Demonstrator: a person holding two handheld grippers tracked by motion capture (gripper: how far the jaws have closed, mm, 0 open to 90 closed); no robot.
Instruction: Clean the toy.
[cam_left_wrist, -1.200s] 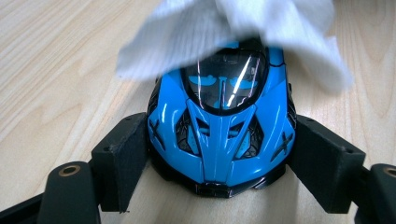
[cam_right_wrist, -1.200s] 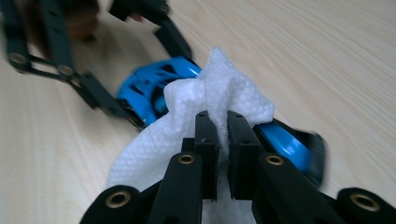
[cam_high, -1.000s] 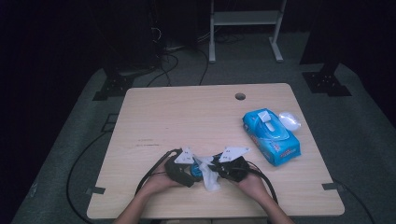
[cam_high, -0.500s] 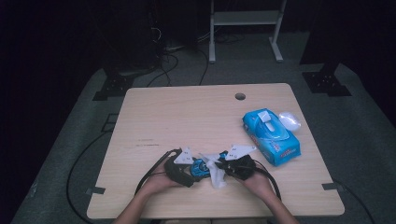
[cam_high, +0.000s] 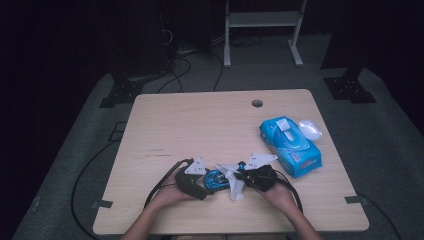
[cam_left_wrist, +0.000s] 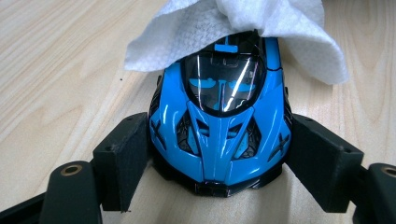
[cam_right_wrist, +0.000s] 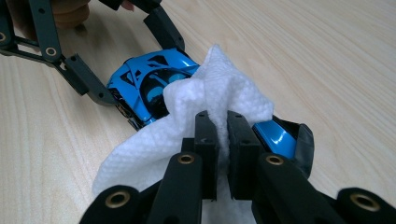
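High view: 1 toy car (cam_high: 216, 179) clamped in left tongs (cam_high: 204, 179), 1 wipe (cam_high: 235, 184) pinched in right tongs (cam_high: 241, 177), 1 wipe pack (cam_high: 290, 146).

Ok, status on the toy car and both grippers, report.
Left gripper clamped on blue toy car, on the table. Right gripper pinching white wipe, draped over the car. Wipes pack off right, nothing obstructing.
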